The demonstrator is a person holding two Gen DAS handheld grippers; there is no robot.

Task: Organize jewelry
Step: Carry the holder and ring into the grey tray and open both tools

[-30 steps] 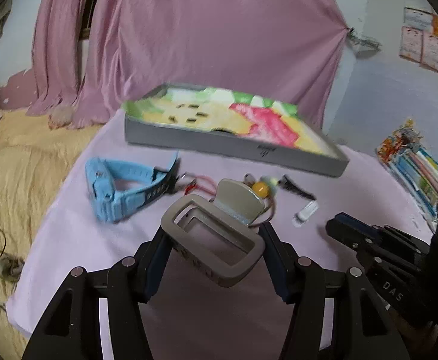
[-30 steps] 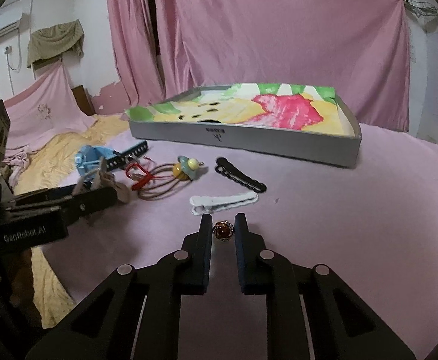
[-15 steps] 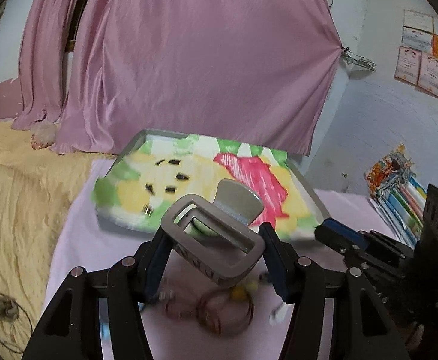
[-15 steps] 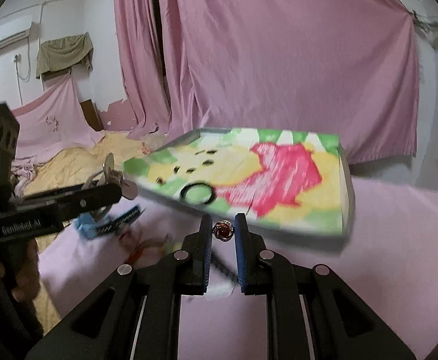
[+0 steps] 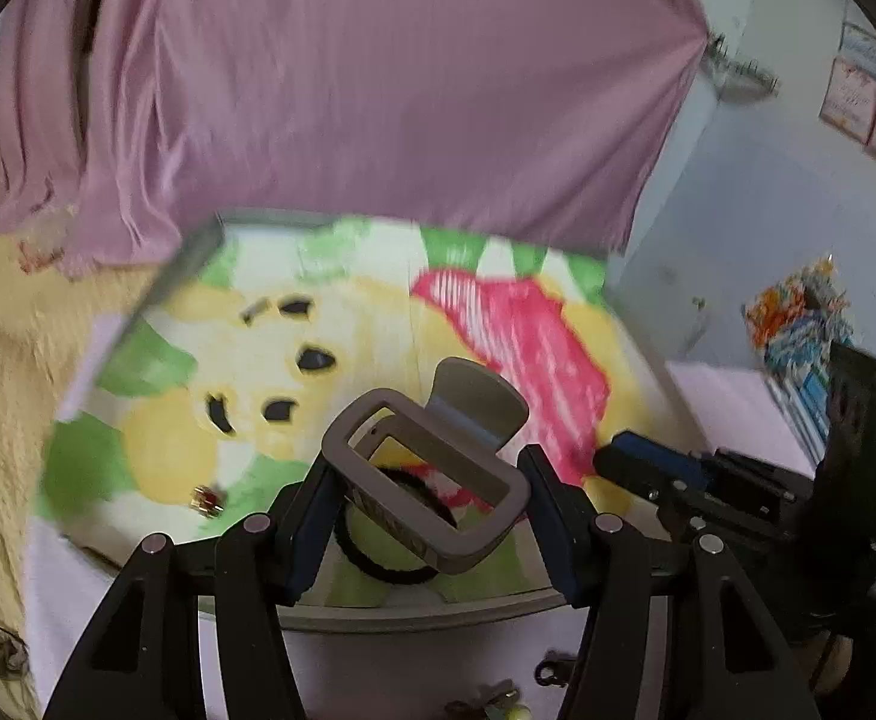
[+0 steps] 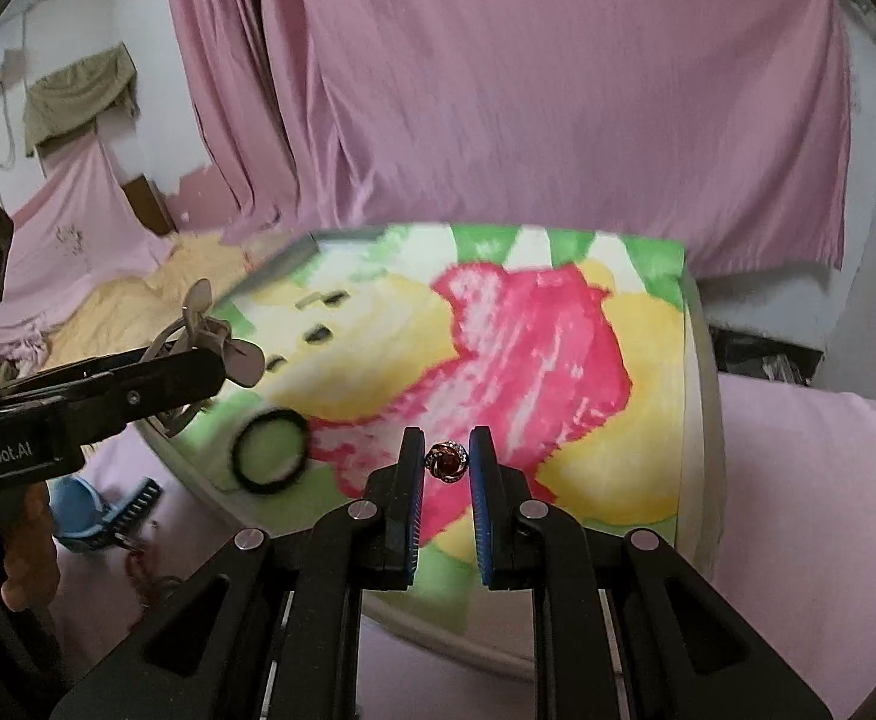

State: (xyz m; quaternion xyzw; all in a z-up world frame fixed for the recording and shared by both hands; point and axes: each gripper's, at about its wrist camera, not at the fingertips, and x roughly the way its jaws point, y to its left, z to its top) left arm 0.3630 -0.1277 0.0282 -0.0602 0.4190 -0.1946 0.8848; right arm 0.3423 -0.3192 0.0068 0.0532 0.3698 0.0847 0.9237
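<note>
My left gripper (image 5: pixel 429 468) is shut on a grey claw hair clip (image 5: pixel 432 474) and hangs over the near part of the tray (image 5: pixel 438 609). The tray is grey with a green, yellow and red lining. A black hair band (image 5: pixel 396 564) lies in it under the clip, and a small red and gold piece (image 5: pixel 207 499) lies to the left. My right gripper (image 6: pixel 446 450) is shut on a small ring with a red stone (image 6: pixel 446 461), above the tray's (image 6: pixel 699 420) front edge. In the right wrist view the left gripper (image 6: pixel 210 372) holds the clip (image 6: pixel 216 342) beside the black hair band (image 6: pixel 270 450).
A blue watch (image 6: pixel 90 510) and hair ties lie on the pink cloth left of the tray. A black clip (image 5: pixel 549 669) lies in front of it. A pink curtain (image 6: pixel 498 90) hangs behind. Colourful booklets (image 5: pixel 798 324) are stacked at the right.
Both grippers have moved forward, from over the loose items on the cloth to above the tray. Each keeps its hold: the clip in the left, the ring in the right.
</note>
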